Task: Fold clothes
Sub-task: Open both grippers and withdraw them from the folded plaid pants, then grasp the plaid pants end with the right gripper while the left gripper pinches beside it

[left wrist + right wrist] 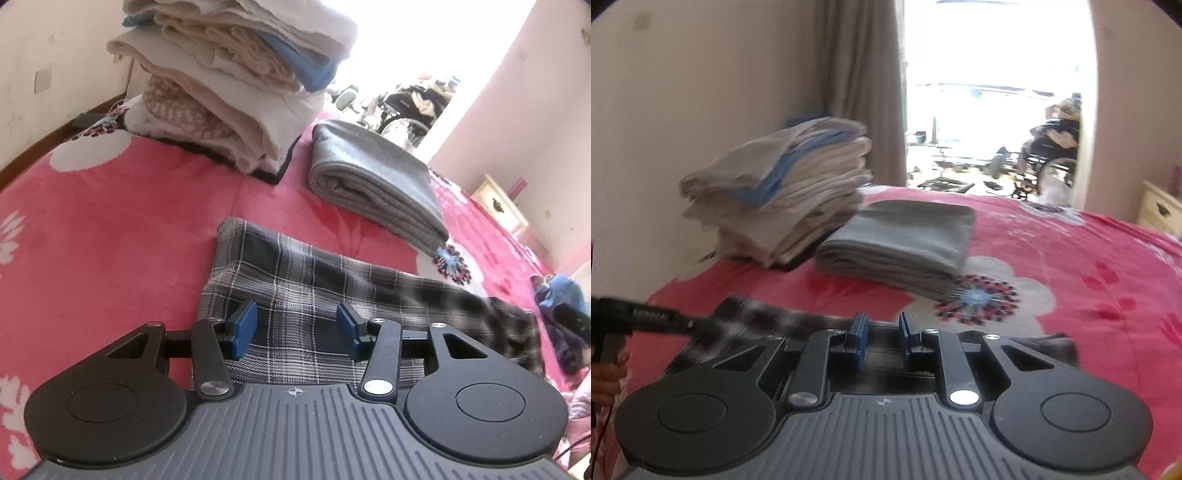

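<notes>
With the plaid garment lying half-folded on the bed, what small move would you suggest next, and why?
Probably lower the left gripper onto the near edge of the plaid garment and pinch it. Its jaws stand apart above the cloth, holding nothing. The garment's far end trails off rumpled toward the right, while the grey folded piece and the pale stack already lie done behind it.

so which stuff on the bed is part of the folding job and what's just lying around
Part of the job:
- plaid garment
- folded grey garment
- stack of folded clothes
- blue clothes heap

Just lying about:
- wheelchair
- bedside cabinet
- curtain
</notes>
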`<action>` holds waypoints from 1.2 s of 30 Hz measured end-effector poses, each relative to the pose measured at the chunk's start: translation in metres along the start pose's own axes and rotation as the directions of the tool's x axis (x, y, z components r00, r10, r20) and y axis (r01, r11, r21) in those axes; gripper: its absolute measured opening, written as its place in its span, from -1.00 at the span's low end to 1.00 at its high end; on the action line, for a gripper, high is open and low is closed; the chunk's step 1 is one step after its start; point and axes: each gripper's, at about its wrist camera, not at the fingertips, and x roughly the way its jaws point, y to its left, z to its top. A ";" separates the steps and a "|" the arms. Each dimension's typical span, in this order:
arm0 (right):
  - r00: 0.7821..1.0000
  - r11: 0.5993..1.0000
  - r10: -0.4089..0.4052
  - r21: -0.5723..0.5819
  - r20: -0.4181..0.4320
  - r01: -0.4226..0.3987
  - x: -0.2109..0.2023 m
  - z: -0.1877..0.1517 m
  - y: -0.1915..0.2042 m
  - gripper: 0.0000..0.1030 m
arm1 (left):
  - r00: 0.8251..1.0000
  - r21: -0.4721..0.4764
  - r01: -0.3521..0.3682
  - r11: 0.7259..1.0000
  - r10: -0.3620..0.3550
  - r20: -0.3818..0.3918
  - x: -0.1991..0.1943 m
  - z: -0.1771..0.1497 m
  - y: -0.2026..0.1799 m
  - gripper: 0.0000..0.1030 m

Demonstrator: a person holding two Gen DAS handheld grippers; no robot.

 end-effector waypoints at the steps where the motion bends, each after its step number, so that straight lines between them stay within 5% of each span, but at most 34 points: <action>1: 1.000 1.000 -0.006 -0.029 -0.005 0.005 0.000 0.001 0.007 -0.63 | 1.000 -0.002 0.005 1.000 -0.005 0.001 -0.002 0.000 0.001 -0.08; 8: 0.995 0.951 -0.021 -0.304 0.097 0.049 -0.013 0.028 0.046 -0.43 | 1.000 0.018 0.006 1.000 -0.006 0.010 -0.012 -0.001 0.003 -0.06; 12: 0.987 0.917 0.131 -0.389 0.096 -0.084 -0.020 0.048 0.067 -0.19 | 1.000 0.024 -0.012 1.000 0.012 0.016 -0.015 0.000 0.004 -0.06; 17: 0.896 0.854 0.431 -0.273 -0.107 -0.444 -0.010 0.045 0.081 -0.19 | 0.999 0.010 -0.031 0.999 0.031 0.030 -0.023 0.003 0.009 -0.06; 21: 0.828 0.793 0.509 -0.246 -0.236 -0.558 -0.006 0.018 0.093 -0.19 | 0.999 -0.006 -0.041 0.999 0.041 0.033 -0.034 0.003 0.019 -0.06; 24: 0.787 0.792 0.522 -0.155 -0.329 -0.591 0.009 -0.001 0.100 -0.19 | 0.998 -0.005 -0.062 0.998 0.062 0.024 -0.040 -0.001 0.029 -0.06; 26: 0.777 0.793 0.517 -0.140 -0.359 -0.593 0.018 -0.011 0.106 -0.19 | 0.997 -0.018 -0.073 0.997 0.073 0.012 -0.042 -0.004 0.038 -0.06; 29: 0.801 0.788 0.470 -0.232 -0.371 -0.570 0.022 -0.031 0.127 -0.19 | 0.996 -0.045 -0.091 0.995 0.091 -0.001 -0.043 -0.008 0.053 -0.06; 33: 0.783 0.705 0.487 -0.355 -0.387 -0.614 0.012 -0.050 0.157 -0.20 | 0.995 -0.078 -0.096 0.992 0.096 -0.004 -0.047 -0.010 0.068 -0.06; 36: 0.795 0.662 0.485 -0.440 -0.365 -0.607 0.009 -0.057 0.178 -0.19 | 0.996 -0.085 -0.090 0.992 0.091 0.003 -0.051 -0.009 0.074 -0.06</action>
